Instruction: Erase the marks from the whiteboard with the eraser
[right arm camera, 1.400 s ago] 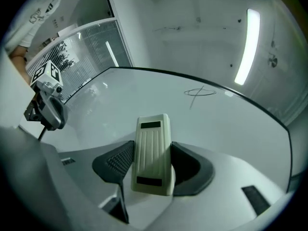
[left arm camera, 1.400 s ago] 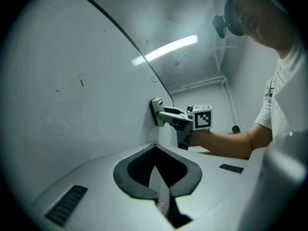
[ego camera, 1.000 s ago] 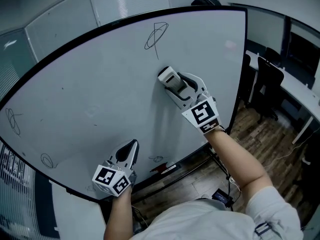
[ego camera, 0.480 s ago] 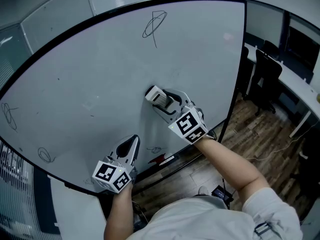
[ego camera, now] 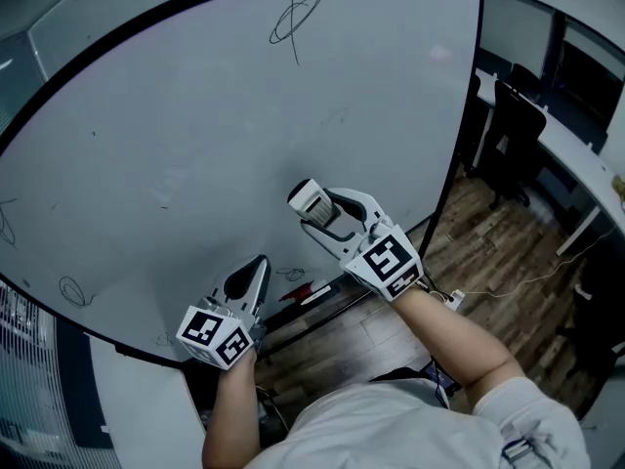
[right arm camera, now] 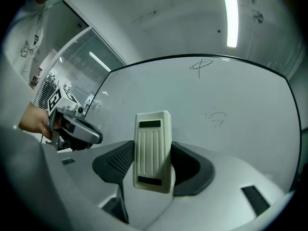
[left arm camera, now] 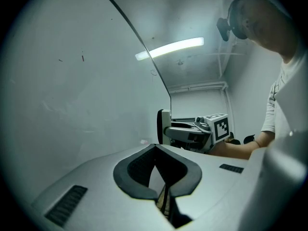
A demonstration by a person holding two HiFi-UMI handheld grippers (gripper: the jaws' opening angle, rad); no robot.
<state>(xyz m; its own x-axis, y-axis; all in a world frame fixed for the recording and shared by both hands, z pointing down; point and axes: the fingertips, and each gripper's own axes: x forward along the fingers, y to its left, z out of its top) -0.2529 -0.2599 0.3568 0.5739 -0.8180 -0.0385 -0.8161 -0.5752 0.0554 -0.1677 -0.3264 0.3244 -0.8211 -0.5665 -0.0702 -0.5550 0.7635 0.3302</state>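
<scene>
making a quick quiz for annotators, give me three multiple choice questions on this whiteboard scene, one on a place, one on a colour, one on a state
1. In the head view, where on the whiteboard is the biggest scribble?
A) near the bottom edge
B) near the top edge
C) dead centre

2. What colour is the eraser?
A) off-white
B) blue
C) red

3. How is the left gripper?
A) wide open
B) shut on the eraser
C) shut with nothing in it

Answers:
1 B, the looped scribble sits just under the board's top edge.
2 A, its ribbed back shows off-white in the right gripper view.
3 C, its jaws meet with nothing between them in the left gripper view.
</scene>
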